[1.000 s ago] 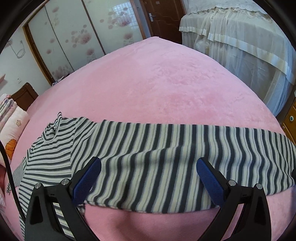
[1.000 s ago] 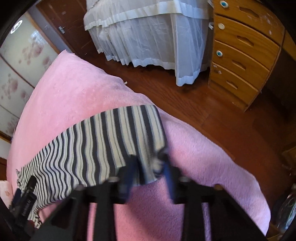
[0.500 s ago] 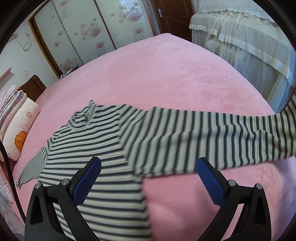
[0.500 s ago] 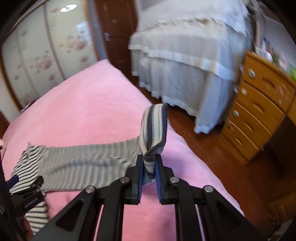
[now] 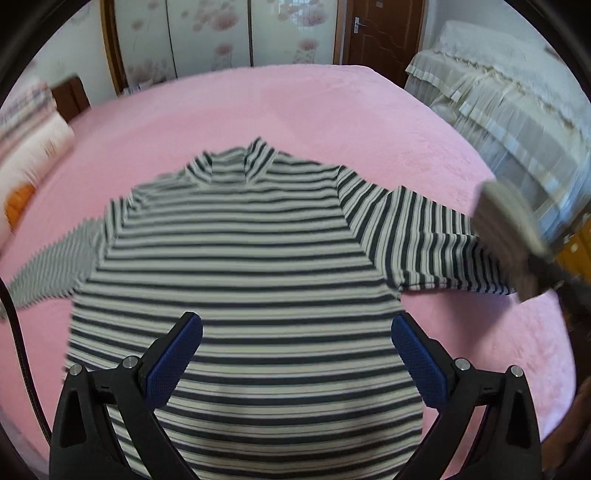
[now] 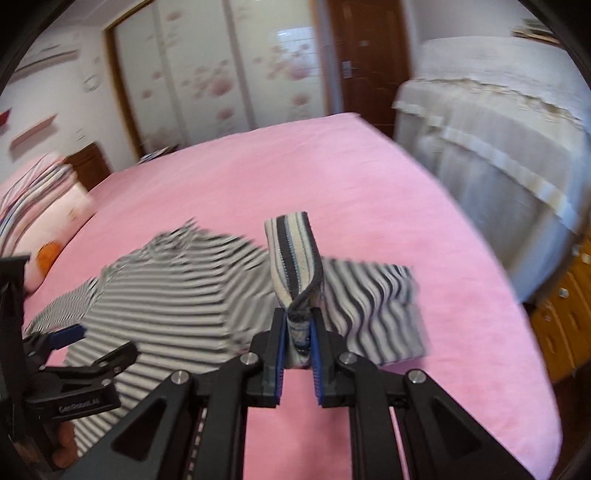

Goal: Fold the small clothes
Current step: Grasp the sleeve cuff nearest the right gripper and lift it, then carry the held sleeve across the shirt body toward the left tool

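1. One striped shirt (image 5: 236, 258) lies flat on the pink bed (image 5: 314, 110), collar toward the wardrobe (image 5: 207, 33), hem toward the cameras.
2. Its sleeves stretch sideways; the right gripper (image 6: 297, 354) is clamped on the lifted right cuff (image 6: 293, 258).
3. Left gripper (image 5: 295, 354) hangs spread wide above the hem, gripping nothing.
4. Bare bed surrounds the shirt; the bed's edge runs beyond the cuff.
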Motion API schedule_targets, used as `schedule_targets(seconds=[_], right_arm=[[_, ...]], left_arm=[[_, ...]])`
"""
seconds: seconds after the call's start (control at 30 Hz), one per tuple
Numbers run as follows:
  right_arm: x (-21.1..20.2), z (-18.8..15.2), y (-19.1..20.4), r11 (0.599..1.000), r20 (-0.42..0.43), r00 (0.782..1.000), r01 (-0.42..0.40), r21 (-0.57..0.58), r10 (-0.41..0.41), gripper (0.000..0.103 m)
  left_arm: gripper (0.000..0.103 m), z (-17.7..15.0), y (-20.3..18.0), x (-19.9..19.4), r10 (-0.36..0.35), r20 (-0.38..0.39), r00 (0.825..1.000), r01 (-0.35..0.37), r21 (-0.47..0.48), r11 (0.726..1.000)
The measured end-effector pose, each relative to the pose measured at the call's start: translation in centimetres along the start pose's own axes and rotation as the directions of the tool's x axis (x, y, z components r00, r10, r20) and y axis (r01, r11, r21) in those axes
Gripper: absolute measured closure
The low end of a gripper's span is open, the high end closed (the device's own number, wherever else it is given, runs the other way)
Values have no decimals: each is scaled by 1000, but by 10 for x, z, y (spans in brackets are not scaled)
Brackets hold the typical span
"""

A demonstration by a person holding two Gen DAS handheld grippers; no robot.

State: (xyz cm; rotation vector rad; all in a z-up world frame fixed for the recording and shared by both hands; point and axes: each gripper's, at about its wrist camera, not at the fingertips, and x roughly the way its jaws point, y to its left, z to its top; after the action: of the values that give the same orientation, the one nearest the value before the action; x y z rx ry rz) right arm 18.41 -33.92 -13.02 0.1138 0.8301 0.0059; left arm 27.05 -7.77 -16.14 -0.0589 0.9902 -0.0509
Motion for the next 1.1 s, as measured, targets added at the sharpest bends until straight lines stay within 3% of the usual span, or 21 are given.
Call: schedule_targets(seconds=[0.27,0.47,0.57,0.77,0.87,0.93,1.0,1.1], right_arm=[[60,-36,76,993,-131,986,-108,-40,102,91],[79,-38,110,983,-132,977,-176,-60,167,91],[92,-36,130,976,-128,971,-211,-54,203,91],[127,-38,185,960,-164,950,-276,-45,265,90],[139,-42,213,953,-202,939,-297,-62,280,84],[141,-48,224,925,-241,902,-378,-43,357,80],[139,-53,228,909,-253,884,-414,-38,393,70],[126,-63,229,902,-260,882,-425,-79,393,67]], left_arm=[[3,-11,39,29,-132,-54,990,126,-101,987],[4,-3,74,39,-232,-76,970,219,-152,964],[4,4,94,42,-230,-76,970,218,-146,965],[4,15,140,41,-143,-65,988,134,-127,983],[4,15,162,47,-155,-77,985,142,-153,978],[4,13,171,52,-161,-95,982,145,-159,976],[4,11,177,58,-169,-112,979,150,-162,975],[5,9,182,64,-198,-131,971,176,-165,971]])
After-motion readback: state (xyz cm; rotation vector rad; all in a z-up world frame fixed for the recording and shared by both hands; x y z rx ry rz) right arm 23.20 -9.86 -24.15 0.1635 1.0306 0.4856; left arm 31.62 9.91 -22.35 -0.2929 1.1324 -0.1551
